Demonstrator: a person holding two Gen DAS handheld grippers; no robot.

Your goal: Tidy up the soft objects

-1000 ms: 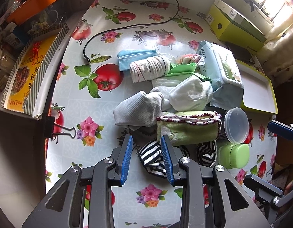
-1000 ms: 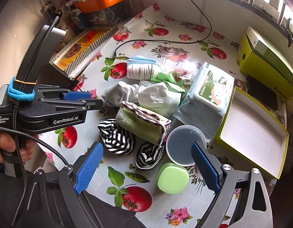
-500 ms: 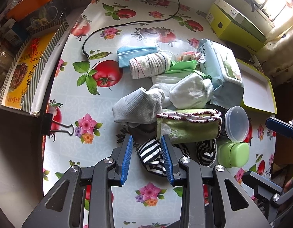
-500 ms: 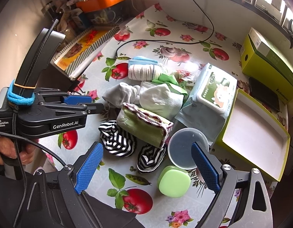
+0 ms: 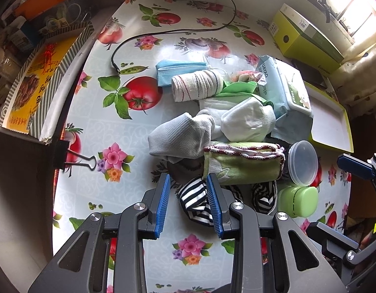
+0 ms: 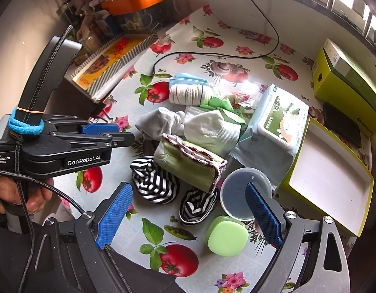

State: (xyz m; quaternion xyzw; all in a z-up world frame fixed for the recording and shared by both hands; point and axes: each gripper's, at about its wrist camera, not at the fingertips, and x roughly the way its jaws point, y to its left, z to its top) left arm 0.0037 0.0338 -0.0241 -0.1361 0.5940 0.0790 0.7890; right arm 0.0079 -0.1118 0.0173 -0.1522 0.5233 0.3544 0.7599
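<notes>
Nearest, the left gripper [image 5: 189, 201] held its ribbed blue pads a narrow gap apart over a black-and-white striped sock [image 5: 195, 202], which showed between them without clearly being pinched. Its black side read "GenRobot.AI" and "Data Acquisition System" in the right wrist view. The right gripper [image 6: 188, 216] stood wide, gripping nothing, above a second striped sock [image 6: 197, 204], a smooth green rounded case [image 6: 227, 235] and a clear round plastic lid [image 6: 239, 193].

Just beyond the socks lay a folded green towel [image 5: 241, 163] with a scalloped maroon-and-white edge, resting partly on the first sock. Behind it, touching, sat a grey waffle-knit sock [image 5: 180, 138] and a soft white sock [image 5: 247, 119], bunched over a white cloth and a green scrap. Farther back lay a rolled white rag [image 5: 197, 85] with thin red stripes, then a pleated blue face mask [image 5: 178, 70]. To the right, a pale blue wipes pack [image 6: 278, 122] carried a green label with Chinese characters and a cartoon animal; its side read "UAYAO", partly hidden.

All rested on a glossy tablecloth [image 5: 139, 122] printed with tomatoes and flowers. Beside the pack sat an open yellow-green tray [image 6: 329, 178] with a white inside, a matching box [image 6: 346, 80] behind it, and a black cable [image 5: 175, 31] curving across the far cloth.
</notes>
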